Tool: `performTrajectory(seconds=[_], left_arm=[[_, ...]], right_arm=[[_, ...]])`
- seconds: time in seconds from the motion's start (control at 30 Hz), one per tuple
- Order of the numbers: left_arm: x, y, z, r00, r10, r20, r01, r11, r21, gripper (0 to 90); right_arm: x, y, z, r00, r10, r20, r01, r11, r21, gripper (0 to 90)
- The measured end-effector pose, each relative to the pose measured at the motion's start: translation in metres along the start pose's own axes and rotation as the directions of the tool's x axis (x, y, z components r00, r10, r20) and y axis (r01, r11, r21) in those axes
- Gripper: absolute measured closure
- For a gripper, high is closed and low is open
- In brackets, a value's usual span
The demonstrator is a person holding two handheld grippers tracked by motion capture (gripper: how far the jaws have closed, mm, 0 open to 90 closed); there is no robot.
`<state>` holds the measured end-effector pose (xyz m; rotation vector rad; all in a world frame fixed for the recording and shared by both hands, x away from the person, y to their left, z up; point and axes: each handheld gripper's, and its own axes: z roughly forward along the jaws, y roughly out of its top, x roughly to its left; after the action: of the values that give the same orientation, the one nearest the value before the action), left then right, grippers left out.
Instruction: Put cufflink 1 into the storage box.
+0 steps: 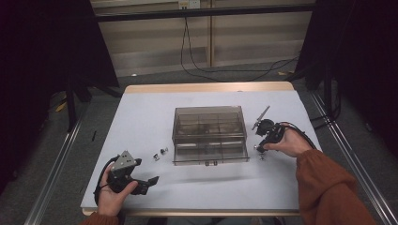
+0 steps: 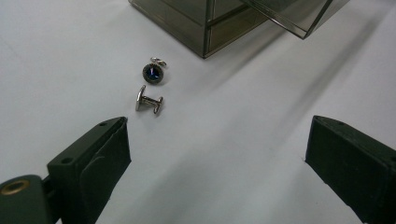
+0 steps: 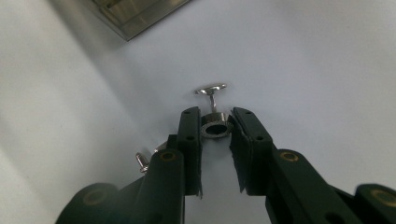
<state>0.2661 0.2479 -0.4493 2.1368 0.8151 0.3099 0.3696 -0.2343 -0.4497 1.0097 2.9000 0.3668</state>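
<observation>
Right tool [image 3: 215, 122] grips cufflink [image 3: 215, 128]

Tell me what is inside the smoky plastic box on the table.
The box shows divider walls forming compartments through its tinted lid; nothing inside is clearly discernible. The cufflinks lie outside it, on the table.

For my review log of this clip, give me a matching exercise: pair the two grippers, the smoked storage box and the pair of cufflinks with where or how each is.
Things:
1. left gripper
2. right gripper
3. smoked storage box
4. two loose cufflinks

States:
A. mid-table, lid raised
B. lying on the white table cover near the box's corner, untouched
C. jaws wide apart, nothing between them
D. jaws closed around a cufflink's round head

Pairs: 1-C, 2-D, 3-A, 4-B
</observation>
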Motion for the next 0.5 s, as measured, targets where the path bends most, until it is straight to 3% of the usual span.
performTrajectory(seconds=[0.1,0.2,0.33,0.5], left_arm=[[0.001,0.0,-0.001,1.0,-0.005,-0.005,0.005,1.0,-0.005,6.5],[0.001,0.0,-0.001,1.0,-0.004,-0.004,0.004,1.0,-0.008,6.5],[0.0,-0.001,-0.002,0.9999,-0.006,-0.01,0.006,0.9999,-0.011,6.5],[0.001,-0.001,-0.003,0.9999,-0.01,-0.01,0.01,0.9997,-0.022,6.4]], right_arm=[[0.0,-0.001,-0.001,1.0,0.003,0.0,-0.003,1.0,-0.005,73.8],[0.0,-0.004,-0.007,0.9994,0.03,-0.016,-0.031,0.998,-0.05,73.9],[0.001,-0.009,-0.013,0.9989,0.047,-0.004,-0.047,0.996,-0.073,73.9],[0.002,-0.019,-0.021,0.9974,0.071,-0.007,-0.072,0.987,-0.143,73.9]])
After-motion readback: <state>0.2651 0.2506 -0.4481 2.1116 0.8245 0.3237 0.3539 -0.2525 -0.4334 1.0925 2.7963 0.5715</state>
